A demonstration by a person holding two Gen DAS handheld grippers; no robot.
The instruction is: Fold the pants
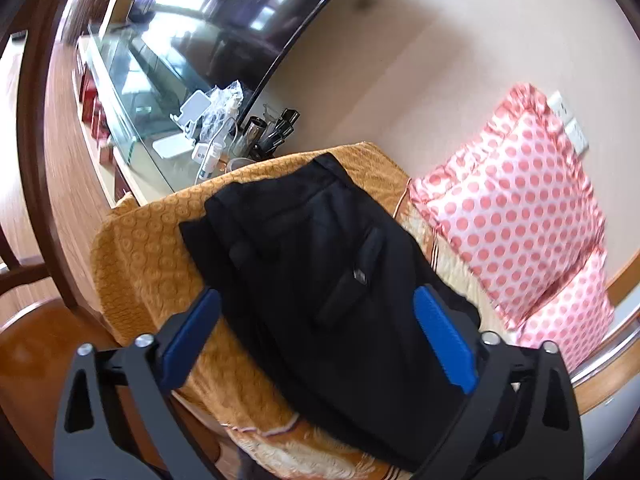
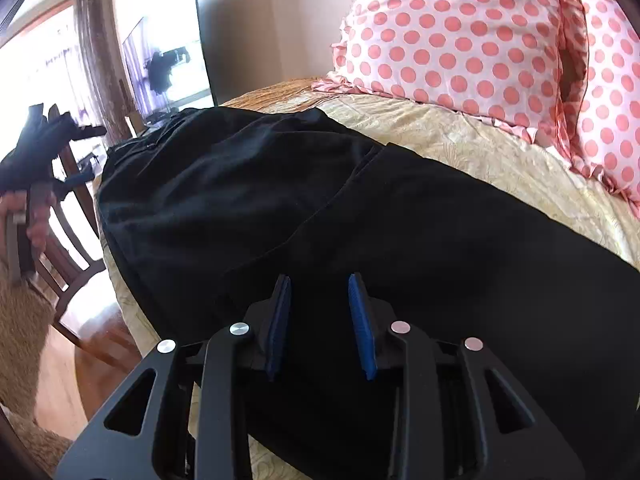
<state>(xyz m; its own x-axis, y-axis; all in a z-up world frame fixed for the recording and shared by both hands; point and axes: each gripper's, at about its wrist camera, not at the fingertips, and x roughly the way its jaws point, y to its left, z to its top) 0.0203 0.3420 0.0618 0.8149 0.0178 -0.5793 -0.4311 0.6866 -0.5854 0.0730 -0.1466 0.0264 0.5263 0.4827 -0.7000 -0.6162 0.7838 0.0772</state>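
Your black fabric pants (image 1: 320,264) lie folded on the bed's yellow-orange patterned cover (image 1: 152,256), just beside the pink polka-dot pillow (image 1: 516,208). Your left tongs (image 1: 316,336) hang spread wide above the pants, gripping nothing. Your right tongs (image 2: 320,324) sit partly parted, low over the pants, empty too.

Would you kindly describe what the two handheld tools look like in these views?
Both match: the left tool and right tool have matte black angular linkage arms with triangular cutouts, round silver pivot bolts, and flat ribbed blue pads on the fingers. No cables or markings are visible.
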